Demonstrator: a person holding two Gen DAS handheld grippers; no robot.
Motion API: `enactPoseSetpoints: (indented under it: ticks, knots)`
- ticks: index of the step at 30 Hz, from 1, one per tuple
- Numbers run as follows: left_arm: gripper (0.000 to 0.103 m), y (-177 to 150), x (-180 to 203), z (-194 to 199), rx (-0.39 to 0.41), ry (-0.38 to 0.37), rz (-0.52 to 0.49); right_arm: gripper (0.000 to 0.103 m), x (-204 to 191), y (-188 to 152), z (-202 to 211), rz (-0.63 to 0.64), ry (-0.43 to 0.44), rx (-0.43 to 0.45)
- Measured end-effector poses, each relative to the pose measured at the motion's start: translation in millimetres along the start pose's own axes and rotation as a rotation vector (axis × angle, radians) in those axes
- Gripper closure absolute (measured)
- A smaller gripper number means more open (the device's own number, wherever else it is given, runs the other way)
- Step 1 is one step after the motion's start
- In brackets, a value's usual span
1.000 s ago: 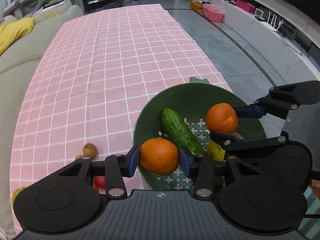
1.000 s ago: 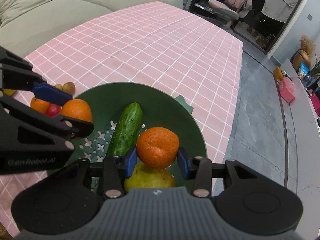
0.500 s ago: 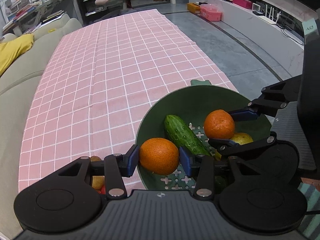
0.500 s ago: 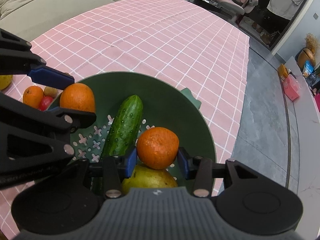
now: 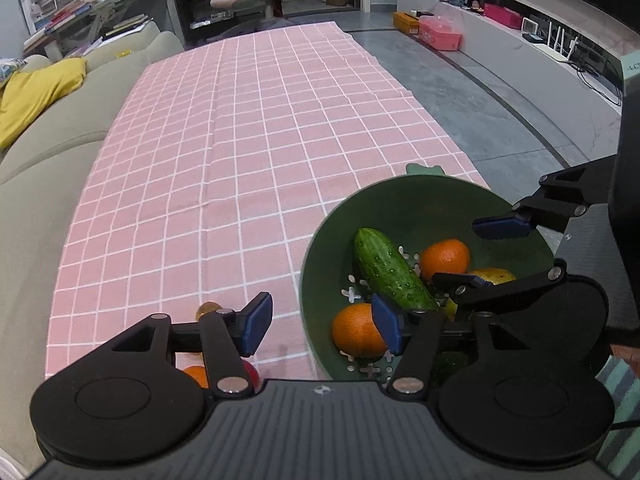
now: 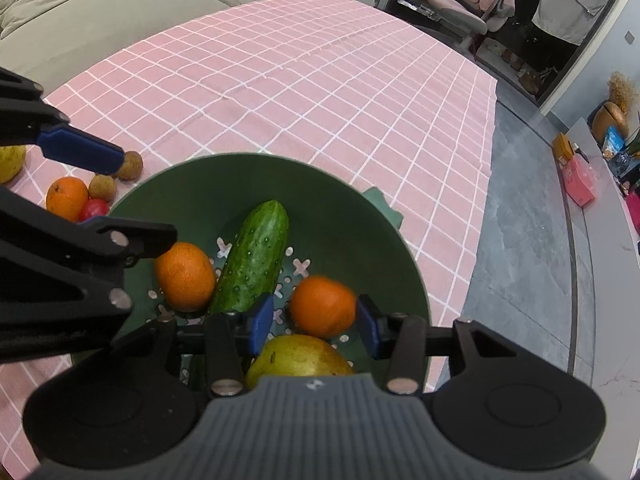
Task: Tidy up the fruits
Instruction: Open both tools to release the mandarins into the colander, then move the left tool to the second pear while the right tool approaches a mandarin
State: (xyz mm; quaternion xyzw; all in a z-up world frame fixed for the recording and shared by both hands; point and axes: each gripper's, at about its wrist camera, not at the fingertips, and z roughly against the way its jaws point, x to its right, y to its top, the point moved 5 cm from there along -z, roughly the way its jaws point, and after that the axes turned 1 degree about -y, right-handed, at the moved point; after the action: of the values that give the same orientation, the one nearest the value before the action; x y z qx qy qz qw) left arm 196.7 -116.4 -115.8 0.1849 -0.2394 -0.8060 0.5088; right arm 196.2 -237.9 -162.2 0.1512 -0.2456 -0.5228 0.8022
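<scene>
A green colander bowl (image 5: 424, 196) (image 6: 352, 224) sits on the pink checked cloth. In it lie a cucumber (image 5: 390, 270) (image 6: 256, 258), two oranges and a yellow pear (image 6: 298, 356). My left gripper (image 5: 322, 322) is open above the bowl's left rim; one orange (image 5: 356, 330) (image 6: 184, 276) lies in the bowl by its right finger. My right gripper (image 6: 314, 322) is open around the other orange (image 6: 322, 306) (image 5: 444, 258), which rests in the bowl.
Left of the bowl on the cloth lie a small orange (image 6: 66, 198), a red fruit (image 6: 94, 210), two brown longans (image 6: 128, 166) and a yellow-green fruit (image 6: 10, 160). A sofa (image 5: 48, 152) runs along the cloth's left side. Grey floor (image 5: 500, 120) lies right.
Both grippers have opened and let their oranges go into the bowl. Both have drawn back and up a little.
</scene>
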Motion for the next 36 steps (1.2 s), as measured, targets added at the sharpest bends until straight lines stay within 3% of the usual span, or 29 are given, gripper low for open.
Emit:
enactPoseSetpoints:
  ticks: [5, 7, 15, 24, 36]
  knots:
    - [0.035, 2, -7, 15, 0.02, 0.019, 0.008, 0.045, -1, 5, 16, -0.013, -0.027, 0.036]
    - [0.035, 3, -11, 23, 0.033, 0.021, 0.019, 0.035, -1, 7, 24, -0.022, -0.049, 0.059]
    - [0.035, 5, -35, 57, 0.099, 0.083, 0.048, 0.028, -4, 10, 59, -0.128, -0.116, 0.12]
    - [0.035, -13, -66, 78, 0.082, 0.133, 0.056, 0.018, -39, 8, 91, -0.282, -0.027, 0.159]
    - [0.035, -43, -101, 98, 0.069, 0.138, 0.064, 0.018, -118, 9, 105, -0.279, 0.108, 0.183]
